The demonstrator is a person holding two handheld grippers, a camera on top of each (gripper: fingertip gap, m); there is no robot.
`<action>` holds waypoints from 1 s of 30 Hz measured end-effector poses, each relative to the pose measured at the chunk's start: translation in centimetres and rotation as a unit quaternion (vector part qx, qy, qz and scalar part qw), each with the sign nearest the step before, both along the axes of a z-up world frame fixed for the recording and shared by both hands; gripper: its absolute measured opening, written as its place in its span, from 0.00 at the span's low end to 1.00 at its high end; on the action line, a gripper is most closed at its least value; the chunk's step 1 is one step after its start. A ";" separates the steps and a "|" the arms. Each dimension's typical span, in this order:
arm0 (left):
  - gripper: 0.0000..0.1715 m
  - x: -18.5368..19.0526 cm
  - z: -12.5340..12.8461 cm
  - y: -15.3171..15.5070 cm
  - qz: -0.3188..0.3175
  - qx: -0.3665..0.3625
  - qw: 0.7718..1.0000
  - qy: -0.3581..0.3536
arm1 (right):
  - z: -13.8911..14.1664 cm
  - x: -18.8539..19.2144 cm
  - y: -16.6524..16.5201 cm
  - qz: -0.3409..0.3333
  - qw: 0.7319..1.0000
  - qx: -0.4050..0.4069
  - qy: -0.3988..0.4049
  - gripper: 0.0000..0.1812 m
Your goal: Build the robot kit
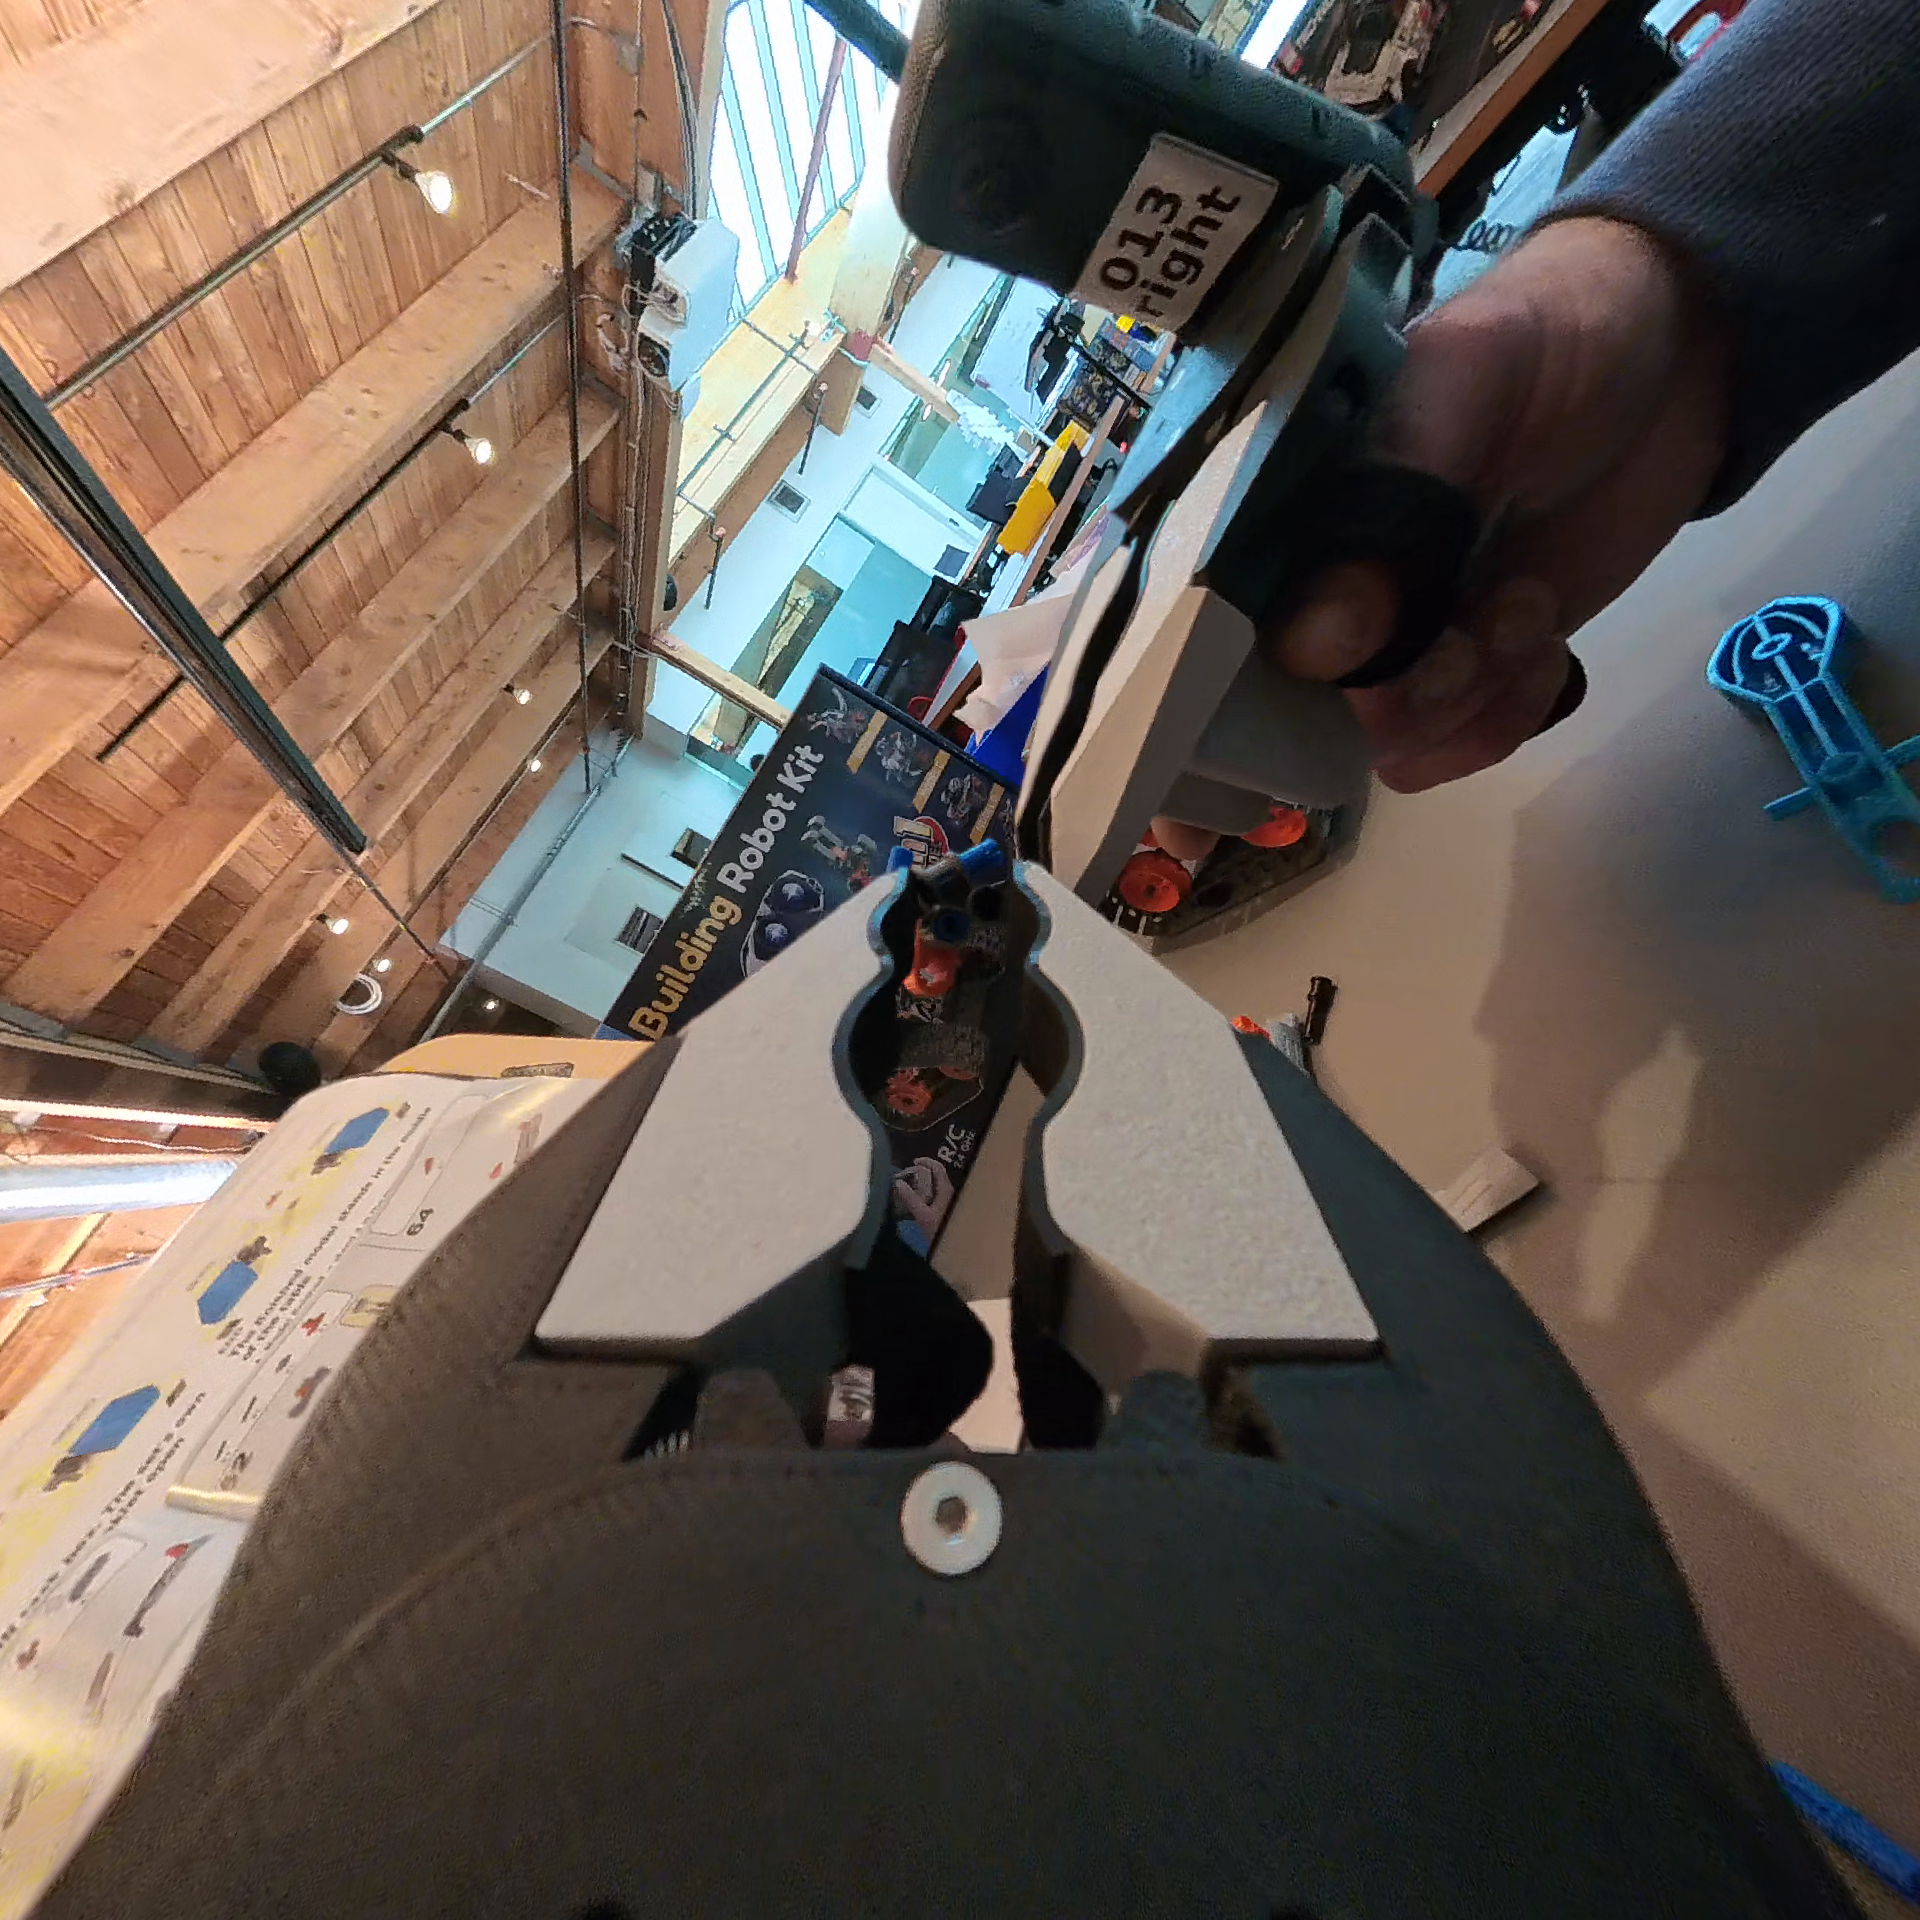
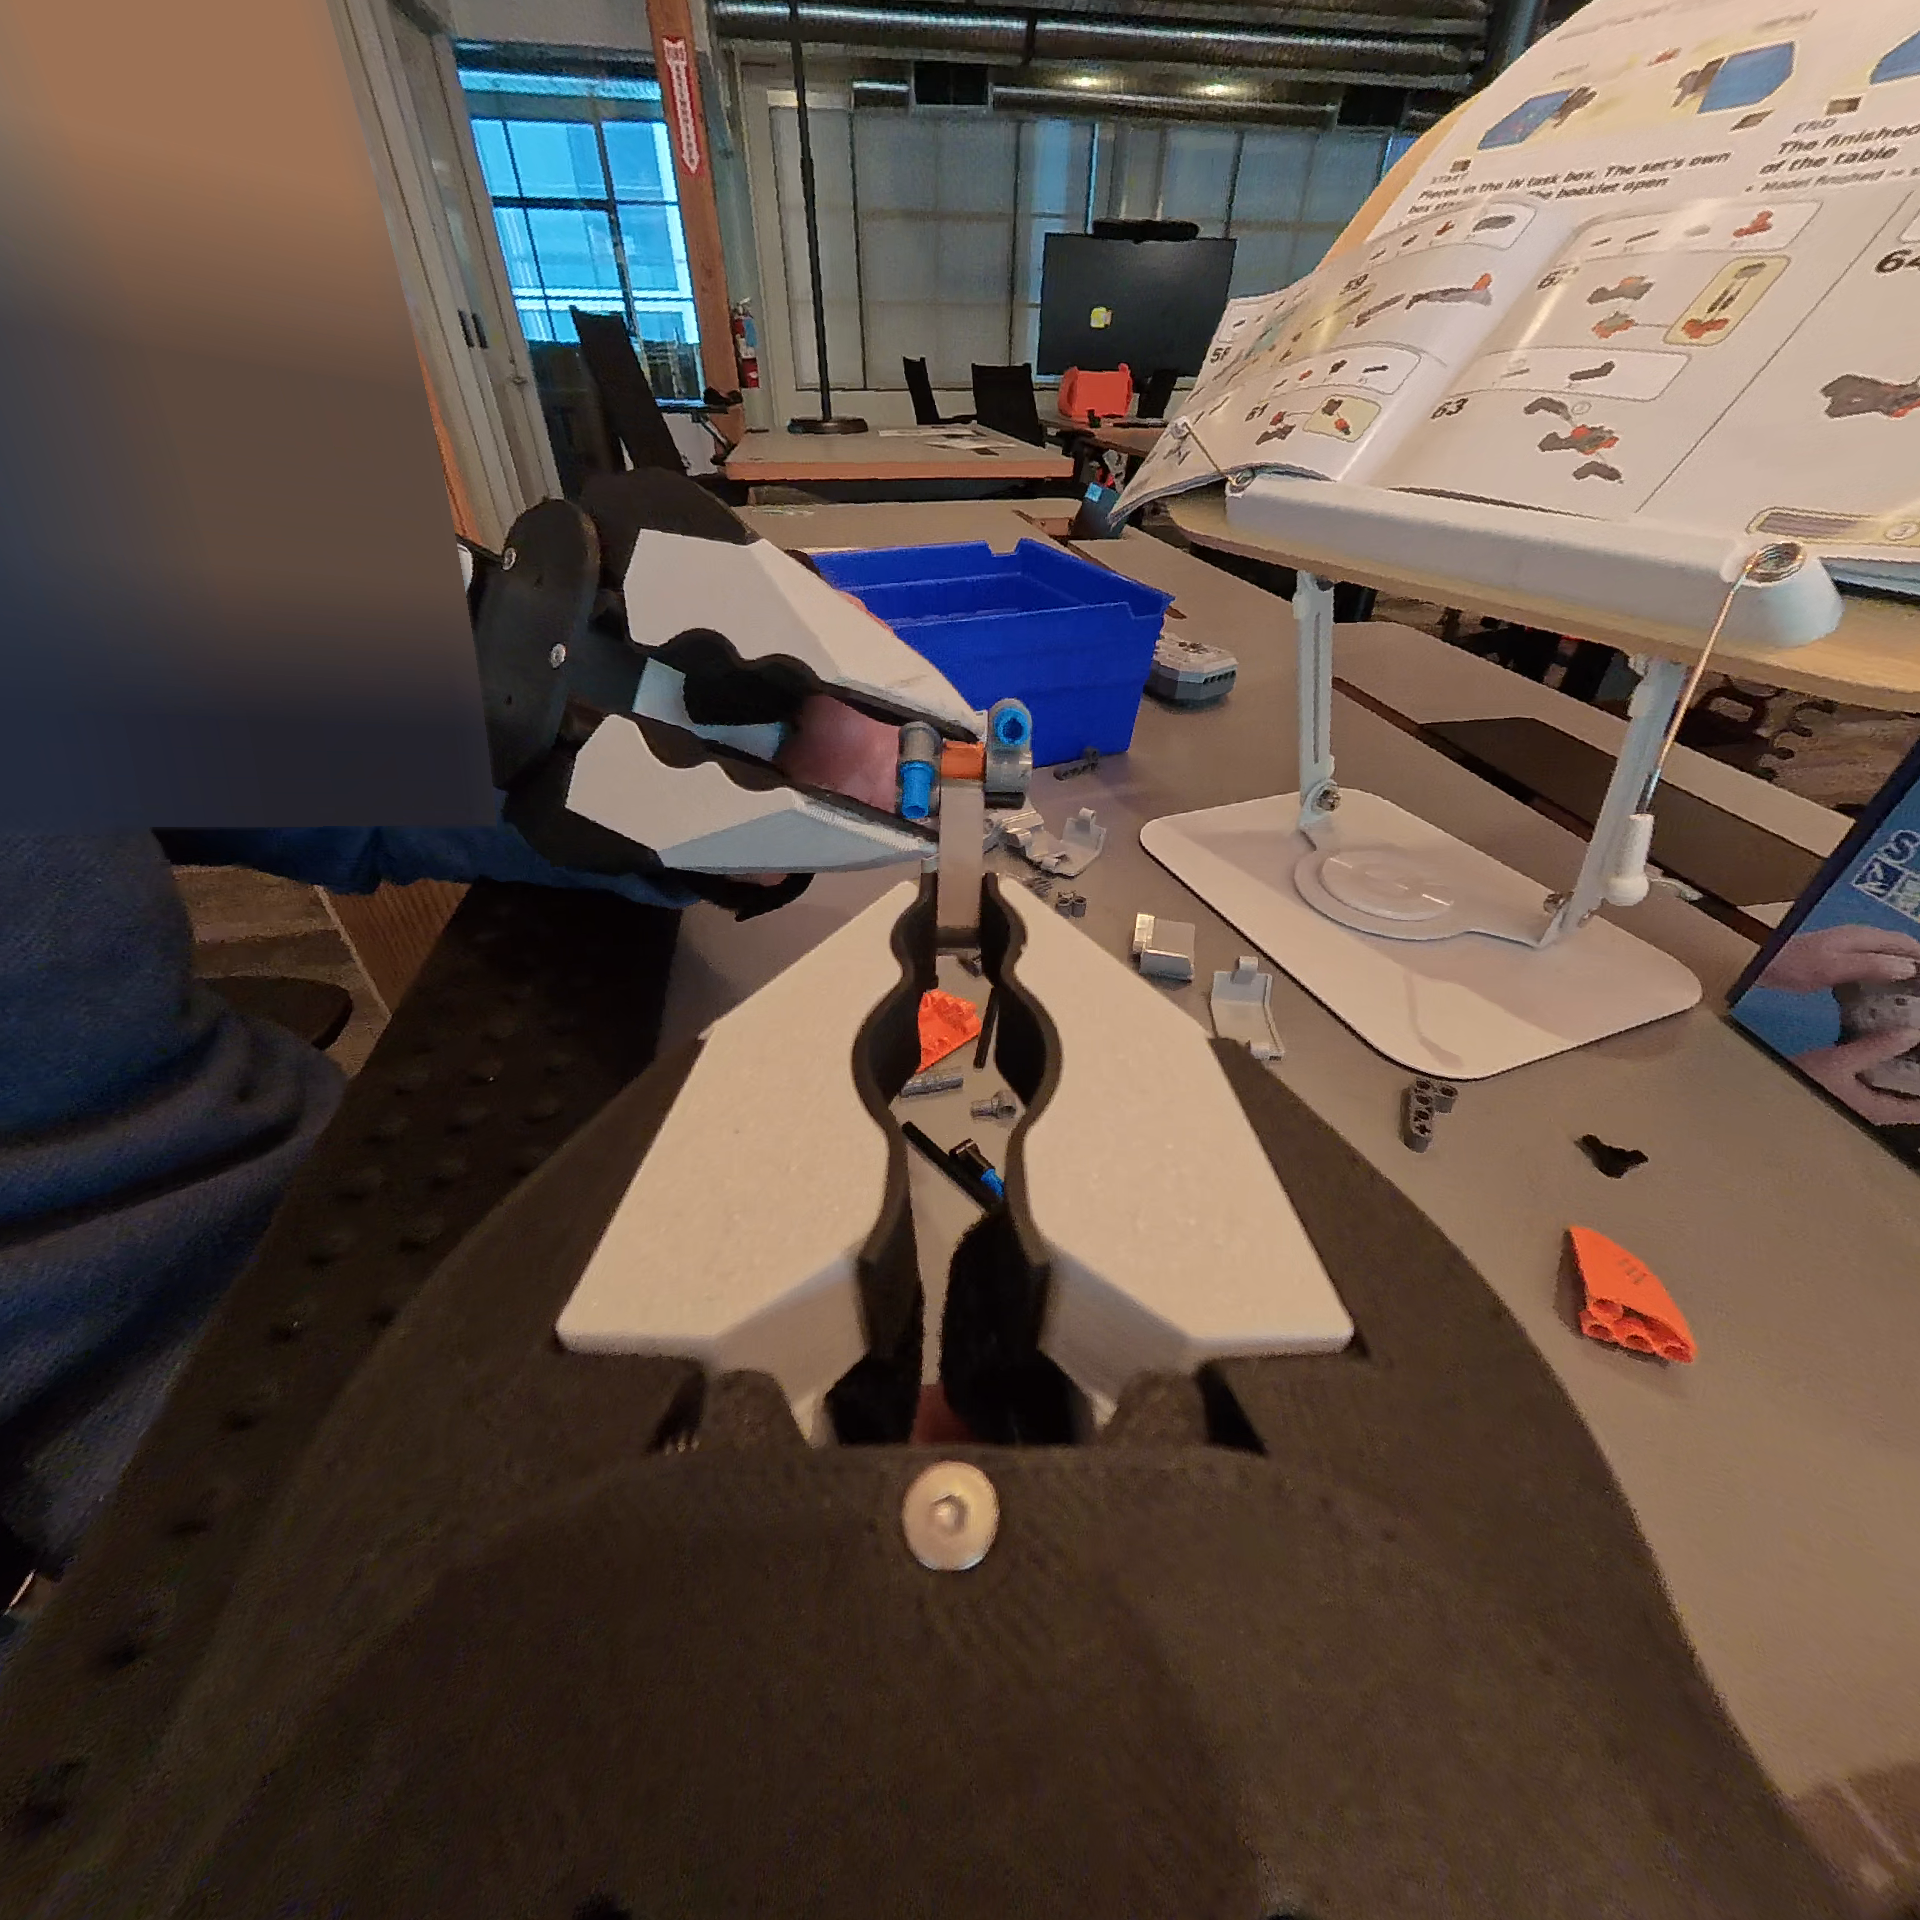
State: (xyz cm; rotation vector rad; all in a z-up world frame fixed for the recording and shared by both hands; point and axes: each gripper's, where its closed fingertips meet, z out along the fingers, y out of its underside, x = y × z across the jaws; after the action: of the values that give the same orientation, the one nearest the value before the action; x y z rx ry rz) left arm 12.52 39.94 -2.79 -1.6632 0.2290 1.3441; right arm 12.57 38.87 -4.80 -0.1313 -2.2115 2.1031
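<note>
In the right wrist view my right gripper (image 2: 958,883) is shut on an upright grey beam (image 2: 958,831). At the beam's top sits a small assembly (image 2: 966,758) of blue pins, an orange connector and grey joints. My left gripper (image 2: 951,790) comes in from the left with its tips pinched on that assembly. In the left wrist view my left gripper (image 1: 956,883) is shut on the same blue, orange and dark assembly (image 1: 951,914). The right gripper (image 1: 1034,831), held by a hand (image 1: 1507,499), meets it from the upper right.
On the grey table (image 2: 1455,1195) lie loose grey pieces (image 2: 1164,945), an orange panel (image 2: 1631,1299) and a blue bin (image 2: 997,623). An open booklet (image 2: 1558,312) rests on a white stand (image 2: 1403,935). There is also a kit box (image 1: 831,862), a model with orange wheels (image 1: 1216,883) and a blue printed part (image 1: 1808,727).
</note>
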 end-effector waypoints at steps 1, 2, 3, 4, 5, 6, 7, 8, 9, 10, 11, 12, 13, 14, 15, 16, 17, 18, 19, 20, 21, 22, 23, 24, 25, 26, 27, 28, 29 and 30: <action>0.08 0.0 0.1 0.0 0.001 0.004 1.000 -0.005 | 0.1 0.0 0.0 -0.004 1.000 -0.001 0.001 0.03; 0.08 -0.2 0.1 -0.1 0.007 0.005 1.000 -0.008 | 0.1 -0.1 0.0 -0.011 1.000 0.000 0.005 0.03; 0.08 -0.2 0.1 -0.1 0.009 0.011 1.000 -0.013 | 0.1 -0.2 0.0 -0.017 1.000 -0.001 0.010 0.03; 0.08 -0.2 0.3 -0.2 0.006 0.024 0.999 -0.025 | 0.3 -0.2 -0.1 -0.021 1.000 -0.006 0.014 0.03; 0.08 -0.2 0.5 -0.2 0.003 0.036 0.999 -0.036 | 0.5 -0.2 -0.1 -0.028 0.999 -0.011 0.021 0.03; 0.08 -0.2 0.7 -0.2 0.000 0.049 0.998 -0.050 | 0.7 -0.2 -0.1 -0.038 0.999 -0.012 0.035 0.03; 0.08 -0.3 0.9 -0.3 -0.008 0.069 0.995 -0.074 | 0.9 -0.2 -0.1 -0.048 0.998 -0.013 0.049 0.03; 0.07 -0.3 1.0 -0.4 -0.017 0.089 0.991 -0.101 | 1.1 -0.3 -0.1 -0.061 0.996 -0.013 0.064 0.03; 0.08 -0.4 1.1 -0.4 -0.026 0.109 0.985 -0.128 | 1.2 -0.4 -0.2 -0.074 0.994 -0.011 0.081 0.03; 0.08 -0.5 1.2 -0.5 -0.035 0.130 0.978 -0.156 | 1.3 -0.5 -0.2 -0.085 0.992 -0.010 0.095 0.03; 0.08 -0.6 1.3 -0.5 -0.044 0.149 0.972 -0.177 | 1.4 -0.5 -0.3 -0.095 0.990 -0.010 0.105 0.03; 0.07 -0.6 1.5 -0.6 -0.048 0.159 0.968 -0.186 | 1.5 -0.5 -0.3 -0.102 0.988 -0.013 0.111 0.03; 0.07 -0.6 1.6 -0.6 -0.053 0.168 0.965 -0.194 | 1.6 -0.5 -0.4 -0.109 0.987 -0.017 0.117 0.03; 0.07 -0.6 1.7 -0.7 -0.060 0.177 0.961 -0.205 | 1.7 -0.5 -0.4 -0.116 0.985 -0.017 0.125 0.03; 0.07 -0.6 1.8 -0.7 -0.069 0.180 0.959 -0.209 | 1.8 -0.5 -0.5 -0.122 0.983 -0.017 0.135 0.03; 0.08 -0.6 1.7 -0.8 -0.070 0.173 0.961 -0.204 | 1.8 -0.5 -0.6 -0.125 0.982 -0.015 0.138 0.03; 0.08 -0.7 1.7 -0.9 -0.070 0.167 0.963 -0.201 | 1.8 -0.6 -0.6 -0.123 0.983 -0.012 0.135 0.04; 0.08 -0.5 1.6 -0.9 -0.078 0.164 0.962 -0.204 | 1.8 -0.5 -0.7 -0.119 0.983 -0.011 0.137 0.04; 0.07 -0.5 1.7 -1.0 -0.087 0.166 0.960 -0.210 | 1.9 -0.3 -0.7 -0.113 0.983 -0.014 0.141 0.04; 0.08 -0.5 1.8 -1.1 -0.096 0.175 0.954 -0.225 | 2.0 -0.2 -0.8 -0.113 0.983 -0.011 0.146 0.05; 0.08 -0.5 1.9 -1.3 -0.106 0.187 0.946 -0.243 | 2.0 -0.1 -0.9 -0.117 0.980 -0.006 0.162 0.05; 0.08 -0.4 2.0 -1.4 -0.120 0.200 0.938 -0.258 | 2.2 0.0 -1.0 -0.120 0.977 -0.005 0.177 0.05; 0.07 -0.5 2.2 -1.5 -0.129 0.215 0.927 -0.278 | 2.4 0.0 -1.0 -0.128 0.974 -0.004 0.187 0.05; 0.07 -0.5 2.4 -1.6 -0.140 0.230 0.917 -0.295 | 2.6 -0.1 -1.2 -0.140 0.970 0.000 0.197 0.05; 0.07 -0.4 2.7 -1.8 -0.158 0.247 0.904 -0.311 | 2.9 -0.1 -1.3 -0.149 0.966 0.000 0.212 0.05; 0.08 -0.4 2.9 -2.0 -0.175 0.266 0.887 -0.335 | 3.2 -0.1 -1.5 -0.162 0.959 0.004 0.234 0.05; 0.07 -0.5 3.2 -2.2 -0.191 0.287 0.868 -0.358 | 3.4 -0.1 -1.7 -0.180 0.949 0.014 0.257 0.05; 0.07 -0.4 3.5 -2.4 -0.211 0.305 0.849 -0.376 | 3.7 -0.1 -1.9 -0.192 0.941 0.019 0.278 0.05; 0.07 -0.2 3.8 -2.6 -0.230 0.318 0.834 -0.389 | 3.9 0.0 -2.1 -0.202 0.933 0.021 0.297 0.05; 0.07 -0.2 3.9 -2.8 -0.243 0.325 0.824 -0.396 | 4.0 0.0 -2.3 -0.211 0.926 0.026 0.313 0.05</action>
State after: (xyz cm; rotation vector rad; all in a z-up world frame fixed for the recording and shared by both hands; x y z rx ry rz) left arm 12.33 37.13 1.12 -1.2974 -0.2682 0.2128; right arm 12.56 36.53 -0.77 0.0618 -1.6714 1.5650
